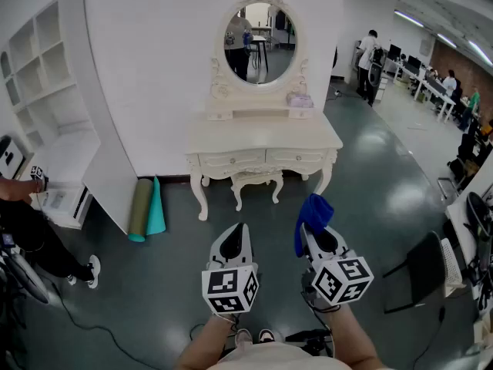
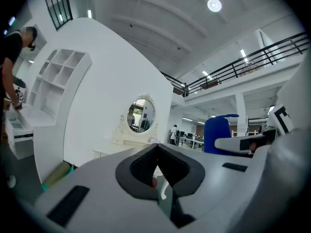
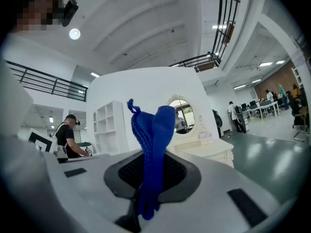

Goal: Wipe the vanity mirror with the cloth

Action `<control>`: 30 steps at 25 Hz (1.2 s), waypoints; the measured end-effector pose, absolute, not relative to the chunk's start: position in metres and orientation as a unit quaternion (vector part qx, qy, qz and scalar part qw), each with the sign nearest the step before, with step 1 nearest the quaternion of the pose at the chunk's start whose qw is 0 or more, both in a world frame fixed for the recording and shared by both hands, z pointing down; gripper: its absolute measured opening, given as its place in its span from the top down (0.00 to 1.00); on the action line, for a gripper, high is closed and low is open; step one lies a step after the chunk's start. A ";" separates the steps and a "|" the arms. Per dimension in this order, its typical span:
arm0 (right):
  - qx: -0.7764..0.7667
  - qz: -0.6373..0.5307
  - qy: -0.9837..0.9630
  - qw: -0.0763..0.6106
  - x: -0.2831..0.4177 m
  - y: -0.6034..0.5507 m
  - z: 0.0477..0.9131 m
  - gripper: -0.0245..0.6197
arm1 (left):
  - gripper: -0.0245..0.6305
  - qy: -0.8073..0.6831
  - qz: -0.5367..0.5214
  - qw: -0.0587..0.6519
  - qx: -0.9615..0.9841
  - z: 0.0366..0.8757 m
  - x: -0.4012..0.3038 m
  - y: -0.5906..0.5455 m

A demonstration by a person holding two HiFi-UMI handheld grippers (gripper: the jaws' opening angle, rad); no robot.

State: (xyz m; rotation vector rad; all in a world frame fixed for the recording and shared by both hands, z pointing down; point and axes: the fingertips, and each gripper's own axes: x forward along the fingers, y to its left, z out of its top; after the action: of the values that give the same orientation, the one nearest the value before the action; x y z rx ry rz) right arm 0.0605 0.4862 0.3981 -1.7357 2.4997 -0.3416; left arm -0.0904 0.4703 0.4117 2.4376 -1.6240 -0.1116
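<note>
Two tools hang at 6 o'clock, well apart from the glass, so this looks like the approach, with wiping not yet begun. The left tool [image 1: 236, 231] is pressed together and empty. The oval mirror [image 1: 260, 43], in an ornate white frame, stands at 12 o'clock above the bench [image 1: 266, 141]. The right tool [image 1: 309, 235] pinches the bunched blue cloth [image 1: 313, 213]. The next move calls for carrying it forward and up.

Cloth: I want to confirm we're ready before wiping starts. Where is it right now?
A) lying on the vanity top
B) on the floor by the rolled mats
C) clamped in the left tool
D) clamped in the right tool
D: in the right gripper view the blue cloth stands pinched between the jaws of the right tool, and the head view shows it sticking up from that tool.
</note>
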 end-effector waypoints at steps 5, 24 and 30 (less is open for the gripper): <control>-0.570 -0.100 0.815 0.032 0.052 0.483 0.396 0.86 | 0.96 -0.551 -0.036 0.110 0.827 0.414 -0.098 0.465; -0.607 -0.128 0.783 0.049 0.044 0.437 0.416 0.86 | 0.96 -0.530 -0.019 0.133 0.837 0.445 -0.136 0.411; -0.607 -0.138 0.781 0.050 0.054 0.388 0.423 0.86 | 0.96 -0.541 -0.020 0.138 0.829 0.457 -0.142 0.366</control>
State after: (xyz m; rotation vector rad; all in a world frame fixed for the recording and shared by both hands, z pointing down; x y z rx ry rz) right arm 0.0541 0.3876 0.4232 -1.8490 2.3796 -0.4191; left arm -0.1422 0.3665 0.4574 2.3985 -1.5643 -0.0571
